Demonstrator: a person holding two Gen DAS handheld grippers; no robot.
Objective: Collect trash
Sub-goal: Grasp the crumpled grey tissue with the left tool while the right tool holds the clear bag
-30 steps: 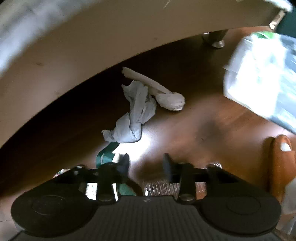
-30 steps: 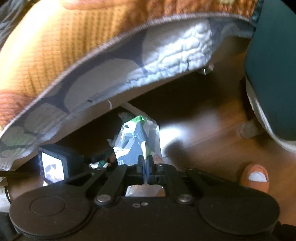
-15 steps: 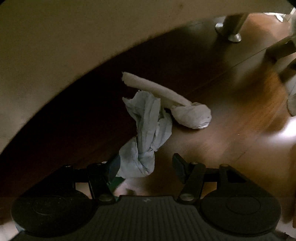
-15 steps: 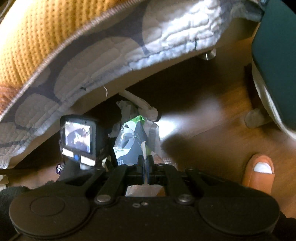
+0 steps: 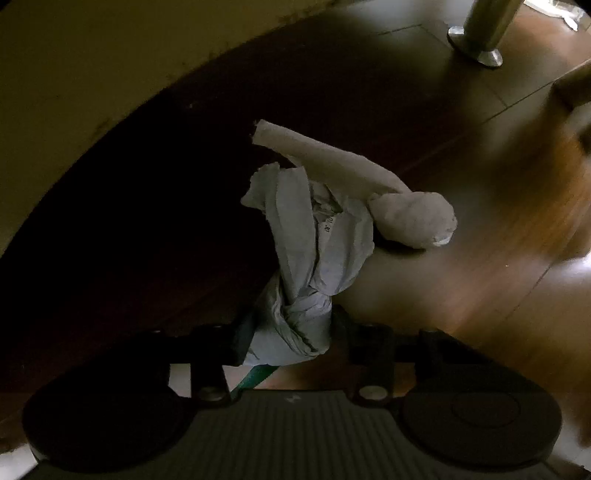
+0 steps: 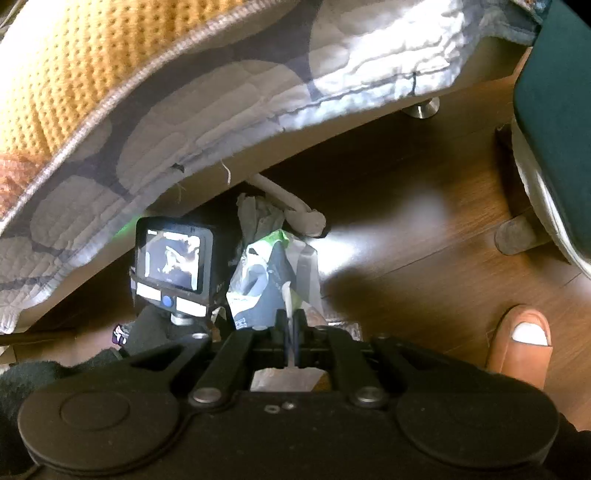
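The left gripper (image 5: 286, 338) points down at the dark wooden floor (image 5: 480, 288), its fingers having just been closing around the twisted near end of a crumpled bluish paper (image 5: 314, 251); both pads sit against the wad, though deep shadow hides how firmly they press. Just right of it a rolled whitish tissue (image 5: 369, 184) lies touching the paper, its far end under the bed's edge (image 5: 110, 74). A metal bed leg (image 5: 480, 33) is cut off at the far right. The right gripper (image 6: 290, 325) has its fingers pressed together, pinching the rim of a thin plastic bag (image 6: 269, 266); the bag's contents are hard to make out. A quilt (image 6: 221, 103) overhangs, and a shoe toe (image 6: 524, 339) shows near right.
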